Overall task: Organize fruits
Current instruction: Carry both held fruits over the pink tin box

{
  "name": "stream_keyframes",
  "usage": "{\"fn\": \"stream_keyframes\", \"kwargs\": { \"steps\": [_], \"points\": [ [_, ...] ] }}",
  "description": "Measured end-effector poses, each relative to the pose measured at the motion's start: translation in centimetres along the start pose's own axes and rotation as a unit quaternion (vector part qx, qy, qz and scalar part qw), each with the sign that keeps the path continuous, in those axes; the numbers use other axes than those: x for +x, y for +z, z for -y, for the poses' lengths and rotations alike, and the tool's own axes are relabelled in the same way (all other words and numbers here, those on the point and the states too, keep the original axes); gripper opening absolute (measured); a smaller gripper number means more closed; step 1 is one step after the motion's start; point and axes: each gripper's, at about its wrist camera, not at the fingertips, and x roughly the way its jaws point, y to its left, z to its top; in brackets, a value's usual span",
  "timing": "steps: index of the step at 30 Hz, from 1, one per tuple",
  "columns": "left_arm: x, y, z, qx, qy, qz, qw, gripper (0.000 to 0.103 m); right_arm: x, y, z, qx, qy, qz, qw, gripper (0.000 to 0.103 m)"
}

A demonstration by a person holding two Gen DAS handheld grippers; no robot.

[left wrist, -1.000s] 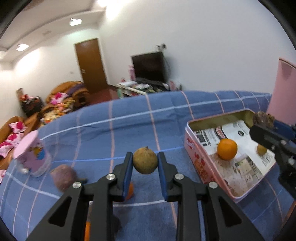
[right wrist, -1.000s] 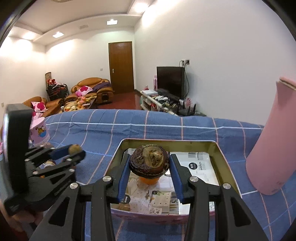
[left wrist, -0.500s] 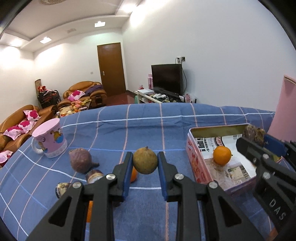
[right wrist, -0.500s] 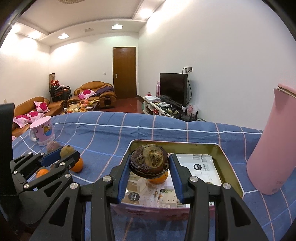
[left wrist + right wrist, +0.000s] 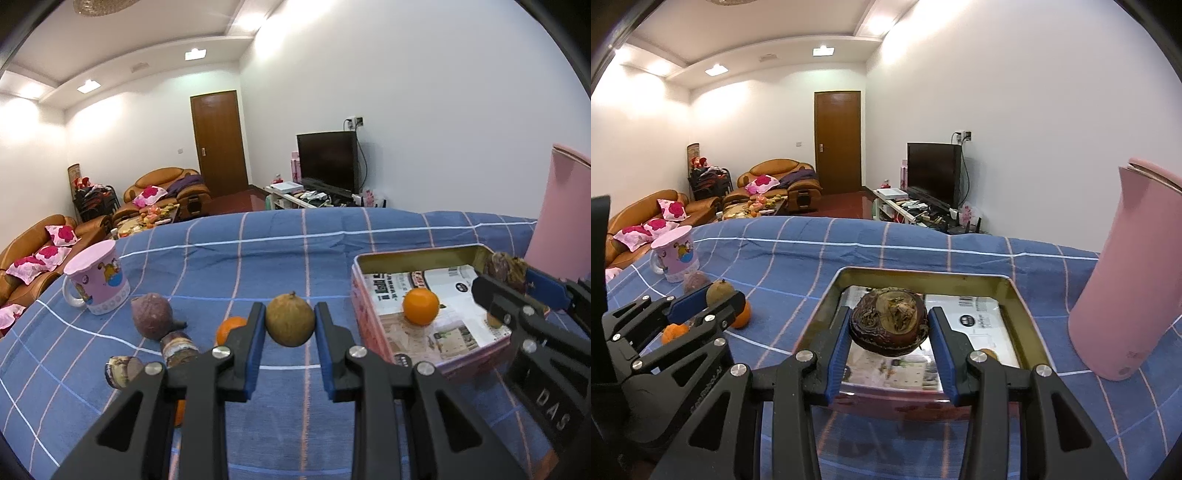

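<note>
Gripping a round olive-brown fruit (image 5: 290,319) between its blue pads, the left gripper (image 5: 290,332) hangs above the bench, which is draped in a blue cloth (image 5: 258,258) crossed by pale pink and white lines. The right gripper (image 5: 888,332) is closed on a dark, wrinkled brown fruit (image 5: 888,323) and holds it over the near part of a pink tin box (image 5: 373,325), whose floor is lined with printed paper. Inside the tin rests an orange (image 5: 420,306), with a small brownish fruit (image 5: 988,353) near the right wall, mostly hidden behind the gripper. To the left of the tin, on the cloth, lie a second orange (image 5: 229,328), a purple-brown fruit (image 5: 151,320) and two small dark brown-and-cream pieces (image 5: 177,345) whose kind cannot be told; a further orange (image 5: 674,331) shows beneath the left gripper in the right wrist view. Farther left stands a pink cartoon mug (image 5: 96,282), upright. A tall pink jug (image 5: 1126,288) stands on the cloth just right of the tin. Beyond the bench the room opens out: orange-brown sofas (image 5: 775,181) with pink flowered cushions on the left, a low cluttered coffee table before them, a brown door (image 5: 837,142) in the far wall, and a dark television (image 5: 933,173) on a low white stand against the white right wall, under recessed ceiling lights.
</note>
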Motion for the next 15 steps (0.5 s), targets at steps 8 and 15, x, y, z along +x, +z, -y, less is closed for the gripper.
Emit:
{"fn": "stream_keyframes", "kwargs": {
  "steps": [8, 15],
  "points": [
    [0.1, 0.5, 2.2, 0.01, -0.017, 0.007, 0.9998, 0.028, -0.3, 0.3, 3.1, 0.019, -0.023, 0.007, 1.0, 0.044],
    [0.3, 1.2, 4.1, 0.016, -0.03, 0.013, 0.9993, 0.028, -0.6, 0.7, 5.7, 0.041, -0.038, 0.01, 0.998, 0.044]
  ]
}}
